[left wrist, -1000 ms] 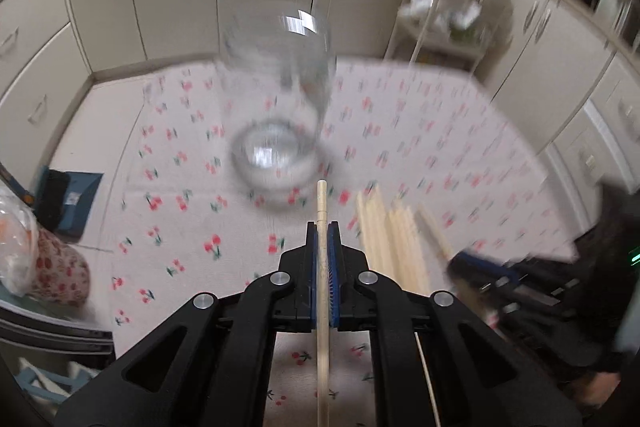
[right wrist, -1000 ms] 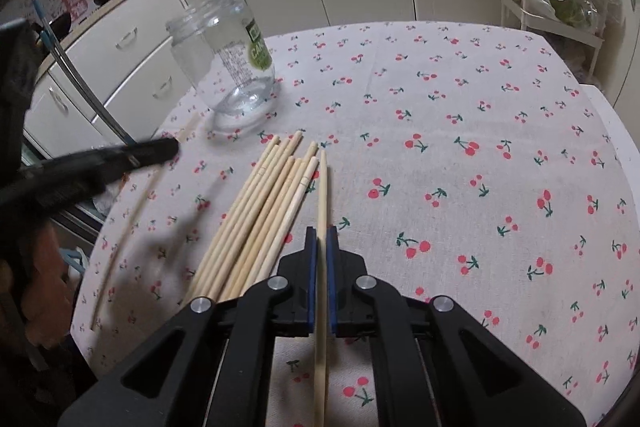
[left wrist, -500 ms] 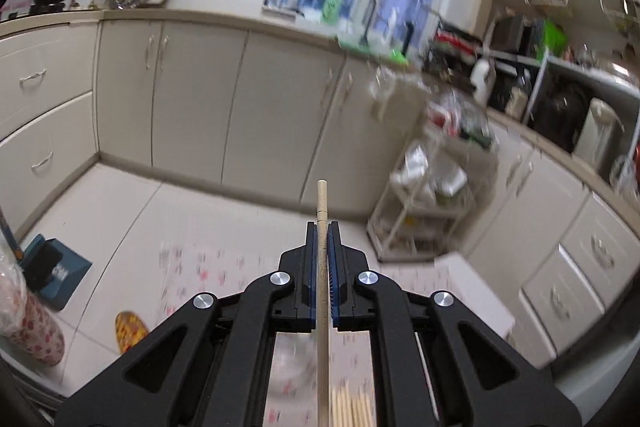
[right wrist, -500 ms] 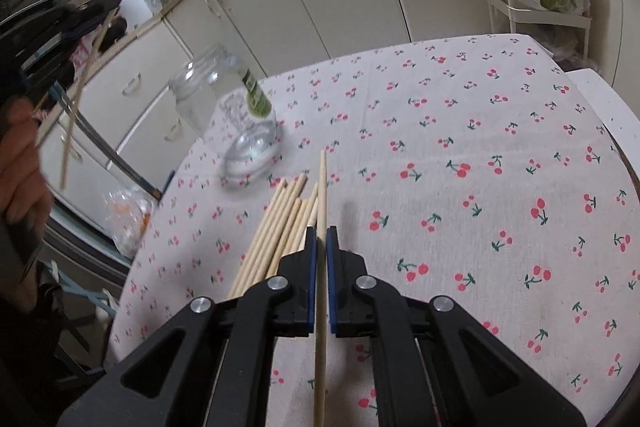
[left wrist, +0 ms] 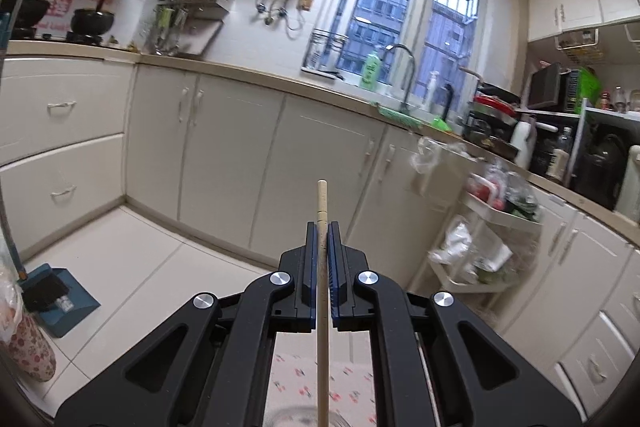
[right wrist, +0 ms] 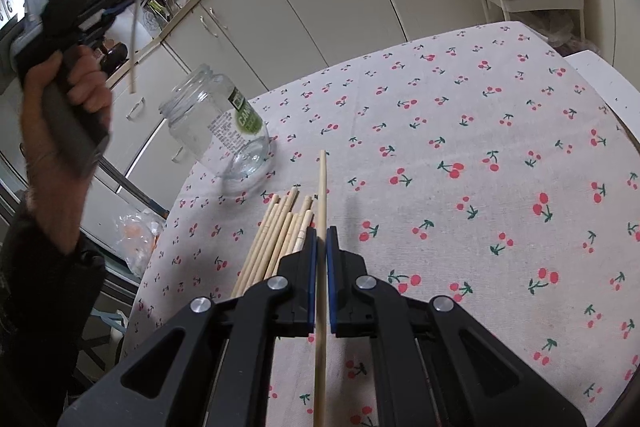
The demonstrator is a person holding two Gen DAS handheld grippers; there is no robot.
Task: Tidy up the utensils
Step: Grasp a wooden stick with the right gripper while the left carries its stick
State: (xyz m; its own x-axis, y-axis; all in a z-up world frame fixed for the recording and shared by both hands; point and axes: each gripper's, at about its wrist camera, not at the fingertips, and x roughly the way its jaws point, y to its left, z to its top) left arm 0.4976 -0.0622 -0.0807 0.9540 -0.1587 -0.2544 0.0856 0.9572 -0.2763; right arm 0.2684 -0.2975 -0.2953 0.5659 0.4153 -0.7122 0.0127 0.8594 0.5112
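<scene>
My left gripper (left wrist: 322,227) is shut on a wooden chopstick (left wrist: 322,203) and points level toward the kitchen cabinets. In the right wrist view that gripper (right wrist: 120,1) is raised high, its chopstick (right wrist: 133,55) hanging down above the mouth of the clear glass jar (right wrist: 218,133). The jar's rim (left wrist: 304,421) just shows at the bottom of the left wrist view. My right gripper (right wrist: 321,233) is shut on another chopstick (right wrist: 321,195), held above the table. A bundle of several chopsticks (right wrist: 276,235) lies on the cherry-print tablecloth (right wrist: 460,167) just left of it.
Cream kitchen cabinets (left wrist: 224,163) run behind the table. A white trolley rack with bags (left wrist: 488,227) stands at the right. A blue dustpan (left wrist: 56,299) lies on the floor. The table's left edge (right wrist: 160,239) drops off beside the jar.
My left gripper has lifted its chopstick off the table and swung it upright above the jar. My right gripper has risen slightly with its chopstick.
</scene>
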